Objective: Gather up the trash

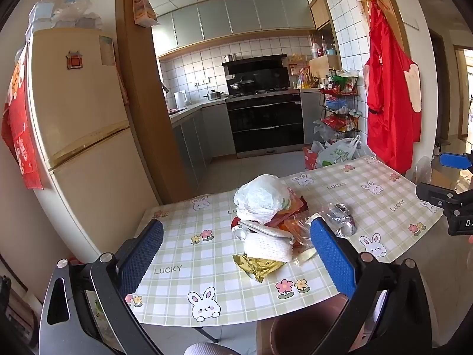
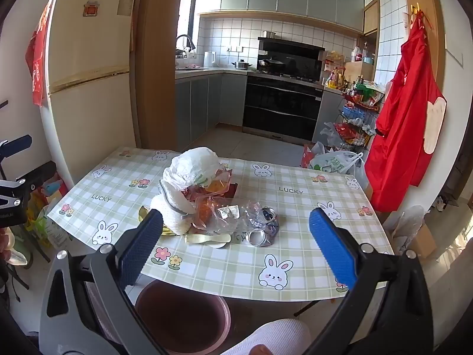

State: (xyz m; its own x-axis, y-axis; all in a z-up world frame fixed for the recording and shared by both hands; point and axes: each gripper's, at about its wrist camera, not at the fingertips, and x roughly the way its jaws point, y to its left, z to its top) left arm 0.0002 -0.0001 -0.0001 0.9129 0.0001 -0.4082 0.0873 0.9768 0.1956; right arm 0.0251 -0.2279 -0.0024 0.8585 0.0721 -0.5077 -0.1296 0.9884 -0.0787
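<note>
On the middle of a small table (image 2: 295,284) covered in a green checked cloth printed with rabbits, flowers and the word LUCKY, a heap of rubbish (image 2: 204,198) lay gathered in one mound. A crumpled white plastic bag (image 2: 193,167) sat on top. Beneath it were red and orange snack wrappers (image 2: 220,189), a white foam net sleeve (image 1: 267,247), a crumpled gold foil wrapper (image 1: 258,266) and clear plastic film (image 2: 224,216). Two crushed silver drink cans (image 2: 264,227) rested just beside the heap, toward the right side of the table.

Below the near table edge, on the floor, stood a round reddish-brown plastic bin (image 2: 183,313). As far as its visible inside showed, it held nothing.

Both claws hovered short of the heap, above the near edge of the table. The left gripper (image 1: 236,251) had its blue padded fingers spread wide, with nothing between them. The right gripper (image 2: 236,242) was likewise spread wide and empty, facing the cans and the film.

Judging from this, the collecting had hardly begun: every piece of trash was on the table, none was gripped, and none appeared in the bin. All of the picking up and dropping remained to be done.

Beyond the table were a cream refrigerator (image 2: 88,68), a tiled kitchen with a black oven (image 2: 280,109), and a red apron (image 2: 408,112) hanging on the wall.
</note>
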